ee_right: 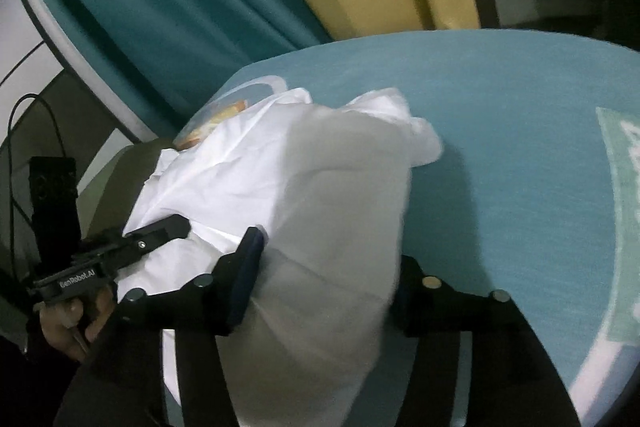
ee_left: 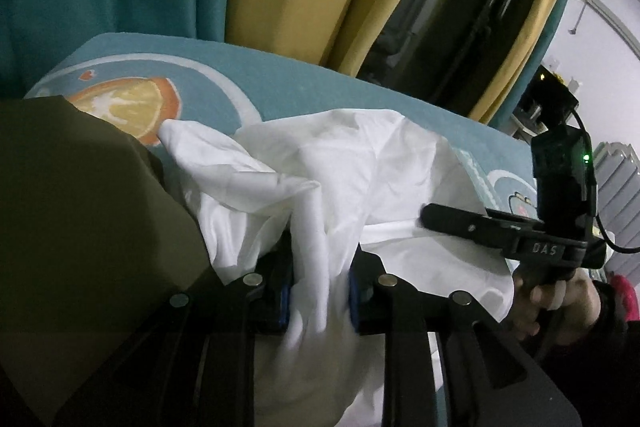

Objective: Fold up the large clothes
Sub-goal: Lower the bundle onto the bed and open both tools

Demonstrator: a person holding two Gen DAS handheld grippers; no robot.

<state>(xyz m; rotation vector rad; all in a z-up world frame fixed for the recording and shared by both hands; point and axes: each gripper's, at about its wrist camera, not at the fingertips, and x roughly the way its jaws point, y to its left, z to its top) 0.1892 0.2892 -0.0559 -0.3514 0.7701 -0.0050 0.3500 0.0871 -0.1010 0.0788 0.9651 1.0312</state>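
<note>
Plainly, left gripper [ee_left: 318, 291]: jaws clamped a fold of the white garment [ee_left: 360, 155].
Right gripper [ee_right: 324, 287]: jaws wide around blurred cloth, far pad hidden.
Olive cloth [ee_left: 80, 207]: cut off.

Table [ee_right: 500, 115] covered in a teal cloth with pale printed shapes: a white ring around an orange-and-yellow round motif [ee_left: 132, 107] toward one end, a pale green patch [ee_right: 624, 187] at the other. A crumpled white garment [ee_left: 360, 163] lies bunched on it, partly overlapping the printed ring. An olive-brown cloth [ee_left: 80, 187] lies beside the white one, touching it at the edge and covering part of the motif.
</note>
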